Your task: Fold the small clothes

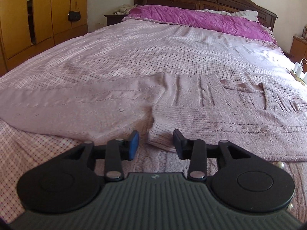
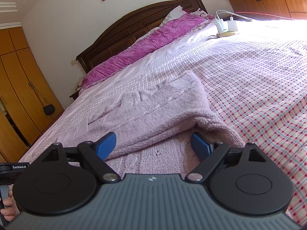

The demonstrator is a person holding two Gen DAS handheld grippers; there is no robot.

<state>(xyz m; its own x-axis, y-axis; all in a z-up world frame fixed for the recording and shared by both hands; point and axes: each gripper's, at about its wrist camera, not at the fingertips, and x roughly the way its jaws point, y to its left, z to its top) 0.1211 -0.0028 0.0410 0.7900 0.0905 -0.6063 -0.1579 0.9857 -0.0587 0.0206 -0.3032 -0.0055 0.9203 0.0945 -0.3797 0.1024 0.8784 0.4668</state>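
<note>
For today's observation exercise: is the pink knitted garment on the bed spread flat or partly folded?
Partly folded. The pink knitted garment has a sleeve doubled over its body, a raised rounded fold edge showing, in both views. Both grippers are open.

wide checked bedspread (image 1: 134, 57) lay open beyond the folded sweater (image 1: 220, 115). only white chargers (image 2: 225, 25) near the bed's right edge and the magenta quilt (image 1: 201, 19) by the headboard stood in the way.

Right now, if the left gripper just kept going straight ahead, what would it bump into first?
Most likely the pink knitted sweater. The left gripper is open, and the sweater's ribbed edge lies just beyond its fingertips on the bed. How near it is I cannot tell.
</note>
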